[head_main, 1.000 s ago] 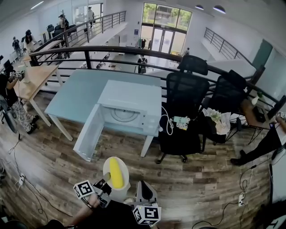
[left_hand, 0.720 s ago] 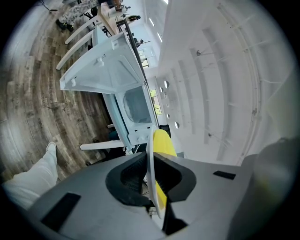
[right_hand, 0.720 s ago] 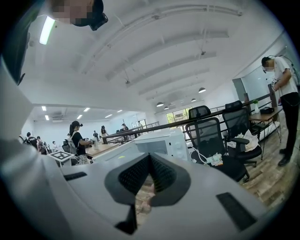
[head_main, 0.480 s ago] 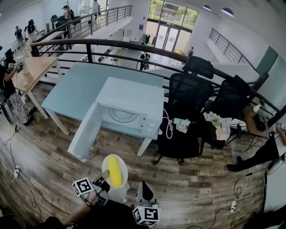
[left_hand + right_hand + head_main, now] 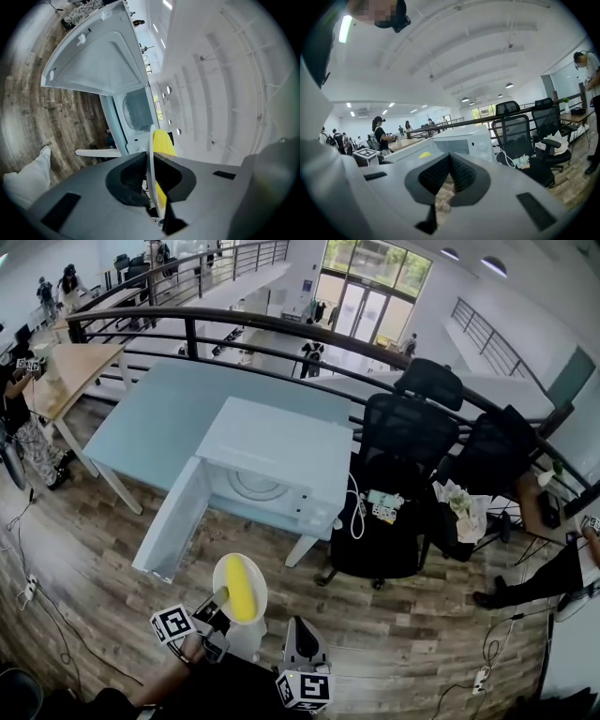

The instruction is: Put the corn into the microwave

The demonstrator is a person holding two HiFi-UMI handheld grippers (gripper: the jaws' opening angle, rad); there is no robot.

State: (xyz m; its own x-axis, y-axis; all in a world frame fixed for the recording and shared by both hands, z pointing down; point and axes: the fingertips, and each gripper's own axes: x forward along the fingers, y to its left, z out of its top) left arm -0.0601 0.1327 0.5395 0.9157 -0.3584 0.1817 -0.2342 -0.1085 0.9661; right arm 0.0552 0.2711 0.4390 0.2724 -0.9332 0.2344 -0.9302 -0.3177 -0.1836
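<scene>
Currently, the left gripper (image 5: 150, 159) is clamped on the rim of a white plate (image 5: 151, 136). Its 2 jaws press on the 2 faces of the plate, which the left gripper view shows edge-on. The corn (image 5: 241, 598), 1 yellow cob, lies lengthwise on the plate. In the head view the plate is held above the wooden floor (image 5: 84, 549), with the left gripper at its 7 o'clock edge.

The microwave (image 5: 281, 442) stands on a light blue table (image 5: 159, 418), at 12 o'clock from the plate and well apart from it. The microwave door (image 5: 173, 521) is open and swings out toward 7 o'clock. The cavity is exposed and the round turntable (image 5: 255, 486) shows inside. The corn is outside the microwave, in front of the open cavity.

The right gripper (image 5: 449, 159) sits at 4 o'clock from the plate in the head view, apart from it. Its jaws are together, with nothing between them.

2 black office chairs (image 5: 403, 442) stand at 3 o'clock from the microwave, behind a dark curved railing (image 5: 281, 357).
</scene>
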